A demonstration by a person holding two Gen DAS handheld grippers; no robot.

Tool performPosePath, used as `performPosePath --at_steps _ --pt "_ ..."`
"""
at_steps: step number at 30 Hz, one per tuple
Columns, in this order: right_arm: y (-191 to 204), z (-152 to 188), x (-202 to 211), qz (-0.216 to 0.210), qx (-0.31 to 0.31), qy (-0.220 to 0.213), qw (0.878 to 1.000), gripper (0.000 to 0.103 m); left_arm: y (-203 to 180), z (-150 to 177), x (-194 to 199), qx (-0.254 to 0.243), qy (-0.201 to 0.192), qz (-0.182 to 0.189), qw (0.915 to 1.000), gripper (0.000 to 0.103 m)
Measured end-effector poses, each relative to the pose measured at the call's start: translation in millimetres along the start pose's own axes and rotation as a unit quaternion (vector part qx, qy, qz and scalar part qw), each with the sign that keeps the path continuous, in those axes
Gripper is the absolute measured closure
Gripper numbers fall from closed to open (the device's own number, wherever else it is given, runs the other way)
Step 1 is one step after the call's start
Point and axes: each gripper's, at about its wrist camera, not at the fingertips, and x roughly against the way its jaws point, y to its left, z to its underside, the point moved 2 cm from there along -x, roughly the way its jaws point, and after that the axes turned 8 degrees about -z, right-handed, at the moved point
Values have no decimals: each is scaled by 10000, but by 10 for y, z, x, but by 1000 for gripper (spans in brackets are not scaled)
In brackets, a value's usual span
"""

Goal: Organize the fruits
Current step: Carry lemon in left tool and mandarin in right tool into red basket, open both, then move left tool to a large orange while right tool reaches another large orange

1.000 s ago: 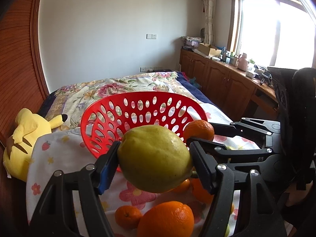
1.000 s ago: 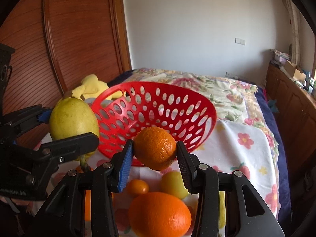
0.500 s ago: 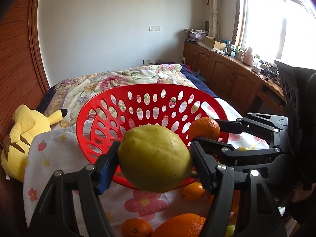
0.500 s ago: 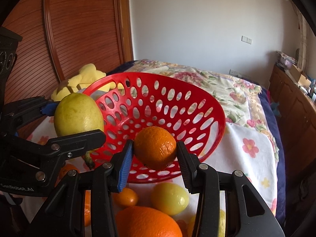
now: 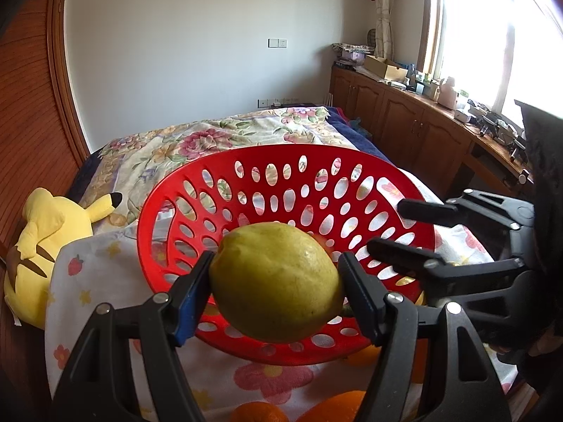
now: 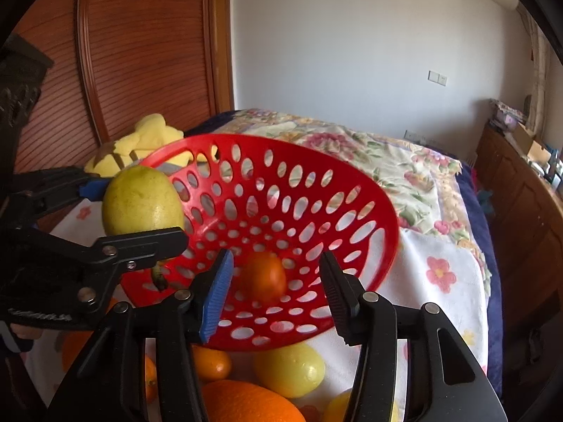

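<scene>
A red perforated basket (image 5: 197,190) (image 6: 380,211) stands tilted on the flowered bedspread. My left gripper (image 5: 276,286) is shut on a large yellow-green fruit (image 5: 276,281), held over the basket's near rim; that fruit also shows in the right wrist view (image 6: 140,204). My right gripper (image 6: 274,281) is open, its fingers apart over the basket. A small orange (image 6: 264,277), blurred, is inside the basket between and beyond the fingers. The right gripper shows at the right of the left wrist view (image 5: 415,232).
Loose oranges (image 6: 246,404) and yellow fruits (image 6: 288,369) lie on the cloth in front of the basket. A yellow plush toy (image 5: 38,246) lies at the left by the wooden wardrobe. Wooden cabinets (image 5: 404,123) line the right wall.
My right gripper has opened and let the orange go into the basket. Both grippers have moved forward over the basket. The left gripper still holds the yellow-green fruit.
</scene>
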Motion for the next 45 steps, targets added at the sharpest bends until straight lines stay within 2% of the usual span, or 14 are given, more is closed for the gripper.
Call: performPosePath --at_steps 6,14,18,25,32,35,40,45 --pt "-69 46 241 -67 -152 -215 9996 45 -20 -10 -91 -86 106 -44 9999 33" --pt "-159 191 349 -17 -370 -272 9989 44 -86 23 -168 -183 303 -10 9994 32" --pt "-141 227 400 -44 -426 -332 9985 43 -113 -41 -5 -166 -61 20 9998 32" --pt "-27 374 552 31 -366 -417 9985 41 -141 -47 384 -246 -419 90 9988 32" --pt "39 645 828 17 -471 -602 9971 38 -58 285 817 -125 -691 271 9972 30" --pt "68 766 877 13 -502 -590 9970 37 -63 495 920 -111 -745 228 9969 29" --pt "173 934 910 159 -403 -549 9976 34 -60 817 952 -67 -719 200 9972 29" --pt "177 997 850 98 -412 -482 9979 31 -93 1077 928 4 -671 160 9976 28"
